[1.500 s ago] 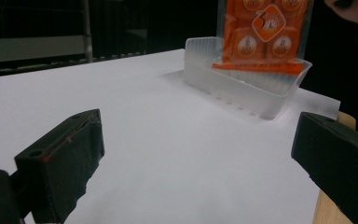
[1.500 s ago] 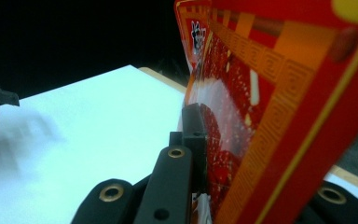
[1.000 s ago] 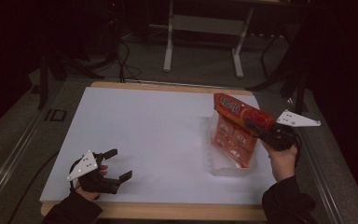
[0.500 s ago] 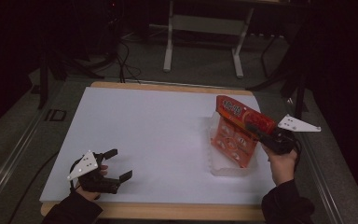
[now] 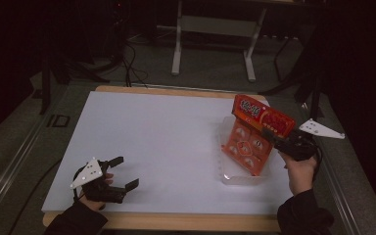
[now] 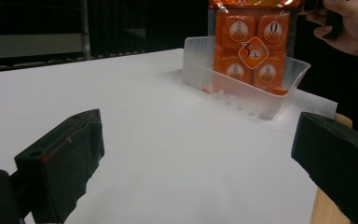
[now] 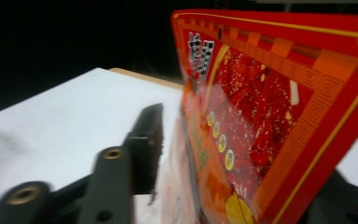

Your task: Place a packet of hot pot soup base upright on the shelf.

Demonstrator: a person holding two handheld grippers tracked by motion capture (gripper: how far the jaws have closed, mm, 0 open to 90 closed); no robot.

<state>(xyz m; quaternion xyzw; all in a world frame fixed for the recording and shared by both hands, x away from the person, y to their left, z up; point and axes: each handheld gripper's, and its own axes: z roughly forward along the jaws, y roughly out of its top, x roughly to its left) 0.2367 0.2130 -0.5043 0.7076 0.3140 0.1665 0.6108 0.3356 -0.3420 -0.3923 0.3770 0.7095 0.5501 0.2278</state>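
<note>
An orange and red snack pack (image 5: pixel 254 137) stands tilted in a clear plastic tray (image 5: pixel 235 177) at the table's right side. My right gripper (image 5: pixel 274 133) is at the pack's upper edge. Its jaws have just been opening. In the right gripper view the pack (image 7: pixel 270 116) is still between them, but the left finger (image 7: pixel 144 140) stands clear of it. My left gripper (image 5: pixel 127 171) rests open near the front left edge with nothing in it. In the left gripper view, past my left gripper (image 6: pixel 200 154), the pack (image 6: pixel 254 46) sits in the tray (image 6: pixel 242 91) farther off.
A white sheet (image 5: pixel 166 142) covers the wooden table (image 5: pixel 176 223). Dark floor, cables and a metal stand's legs (image 5: pixel 213 44) lie beyond the far edge. A wide stretch of the sheet separates the left gripper from the tray.
The pack's red top has tipped further toward the right hand, which has shifted slightly nearer and to the right. The left gripper has stayed put.
</note>
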